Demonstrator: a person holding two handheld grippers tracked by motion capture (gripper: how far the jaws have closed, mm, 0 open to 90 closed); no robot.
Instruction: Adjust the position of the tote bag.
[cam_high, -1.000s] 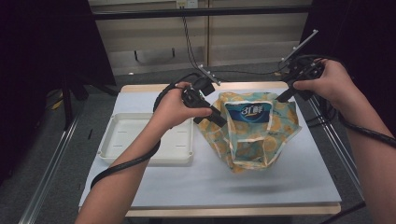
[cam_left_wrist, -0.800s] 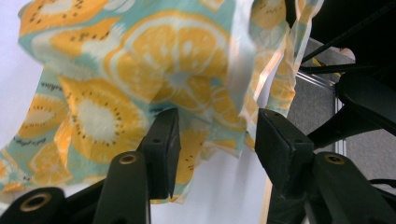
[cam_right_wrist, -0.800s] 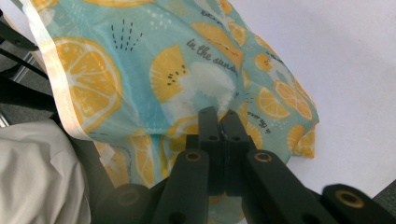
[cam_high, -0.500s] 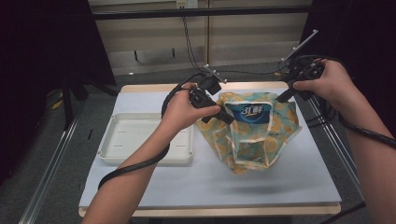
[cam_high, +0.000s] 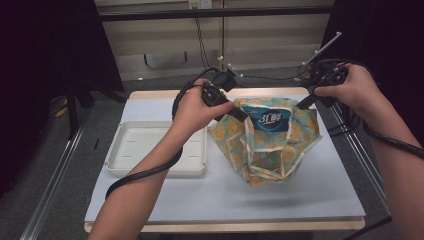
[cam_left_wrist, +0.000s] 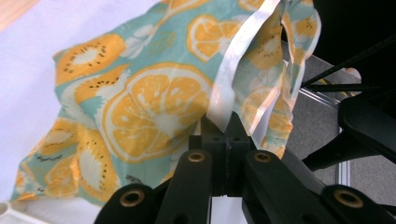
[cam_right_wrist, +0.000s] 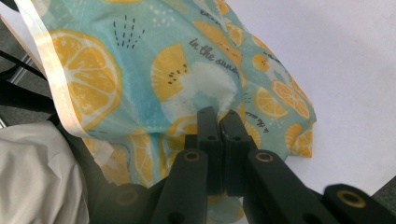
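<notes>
A teal cloth bag (cam_high: 270, 150) printed with orange slices hangs above the white table (cam_high: 225, 200), held up by both grippers. A blue pack (cam_high: 272, 120) with white lettering shows inside its mouth. My left gripper (cam_high: 241, 115) is at the bag's left rim; its jaws have just been closing and are now shut on the bag's white-trimmed edge (cam_left_wrist: 233, 79), as the left gripper (cam_left_wrist: 219, 122) shows up close. My right gripper (cam_high: 301, 104) holds the right rim. In its own view the right gripper (cam_right_wrist: 219, 115) is shut on the bag's printed cloth (cam_right_wrist: 187, 70).
A shallow white tray (cam_high: 145, 150) lies on the table left of the bag, under my left forearm. Black cables trail from both grippers. Metal rails run along the table's left and right sides, and a dark frame stands behind it.
My left gripper has shifted slightly right to the bag's left rim and closed on it. The right hand has stayed where it was, still gripping the bag.
</notes>
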